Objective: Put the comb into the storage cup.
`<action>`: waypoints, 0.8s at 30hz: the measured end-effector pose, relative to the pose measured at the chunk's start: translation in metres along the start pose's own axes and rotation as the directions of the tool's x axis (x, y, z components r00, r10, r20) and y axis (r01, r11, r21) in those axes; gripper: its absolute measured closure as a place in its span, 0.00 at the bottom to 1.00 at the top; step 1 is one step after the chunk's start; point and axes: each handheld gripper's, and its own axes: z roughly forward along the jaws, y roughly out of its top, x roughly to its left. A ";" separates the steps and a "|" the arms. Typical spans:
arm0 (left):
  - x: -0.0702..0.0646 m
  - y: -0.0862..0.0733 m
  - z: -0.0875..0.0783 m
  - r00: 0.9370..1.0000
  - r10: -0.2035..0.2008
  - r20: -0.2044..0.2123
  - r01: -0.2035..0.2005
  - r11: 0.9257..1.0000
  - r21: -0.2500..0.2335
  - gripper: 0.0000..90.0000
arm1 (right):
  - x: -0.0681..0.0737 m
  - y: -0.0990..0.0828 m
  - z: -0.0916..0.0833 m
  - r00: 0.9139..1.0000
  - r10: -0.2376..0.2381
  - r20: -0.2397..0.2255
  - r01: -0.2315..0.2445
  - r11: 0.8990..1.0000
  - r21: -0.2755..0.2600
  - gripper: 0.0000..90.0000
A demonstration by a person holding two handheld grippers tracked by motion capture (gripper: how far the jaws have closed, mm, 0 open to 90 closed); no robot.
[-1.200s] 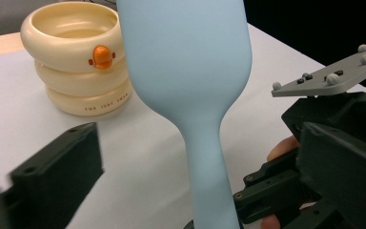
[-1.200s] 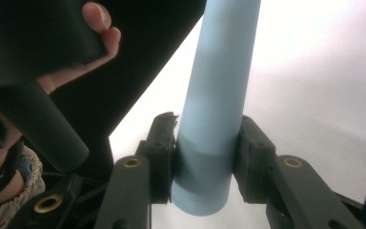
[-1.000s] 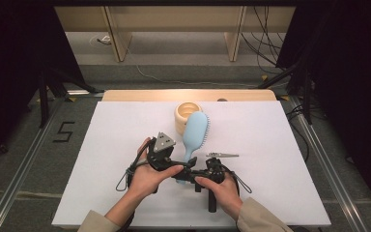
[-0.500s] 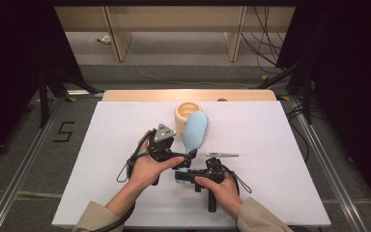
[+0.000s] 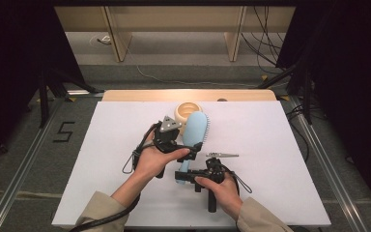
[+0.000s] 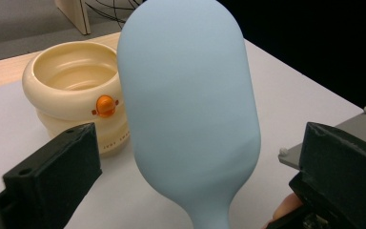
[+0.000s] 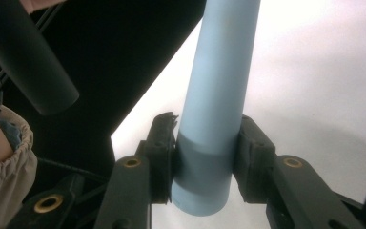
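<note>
Clamping hairbrush (image 7: 214,109) handle: right tool (image 7: 205,157); left tool (image 6: 195,176) apart, straddling brush head.

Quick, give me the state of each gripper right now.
Left gripper: open, jaws spread either side of the hairbrush head, not pressing it.
Right gripper: shut on the hairbrush handle.

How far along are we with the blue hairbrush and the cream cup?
Done: the right gripper is clamped on the hairbrush handle, brush lifted beside the cream cup. In hand: the left gripper stands open around the brush head, not pressing it. Left: probably placing the brush; the metal clip lies untouched on the table.
</note>
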 end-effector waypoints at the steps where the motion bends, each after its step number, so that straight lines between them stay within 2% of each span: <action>1: 0.000 0.001 0.001 1.000 0.000 0.000 0.000 1.000 0.001 0.00 | 0.000 0.000 0.000 1.000 0.000 -0.001 0.000 1.000 -0.001 0.71; 13: 0.002 0.017 0.009 1.000 -0.005 0.008 0.005 1.000 0.006 0.00 | 0.000 0.000 0.000 1.000 0.005 -0.004 -0.005 1.000 -0.002 0.71; 20: 0.005 0.023 0.015 0.999 -0.034 0.018 0.034 0.999 0.013 0.00 | 0.000 0.000 0.000 1.000 -0.001 -0.002 0.001 1.000 -0.003 0.71; 24: 0.005 0.025 0.017 0.999 -0.037 0.019 0.037 0.999 0.017 0.00 | 0.000 0.000 0.000 1.000 0.001 -0.003 -0.001 1.000 -0.002 0.71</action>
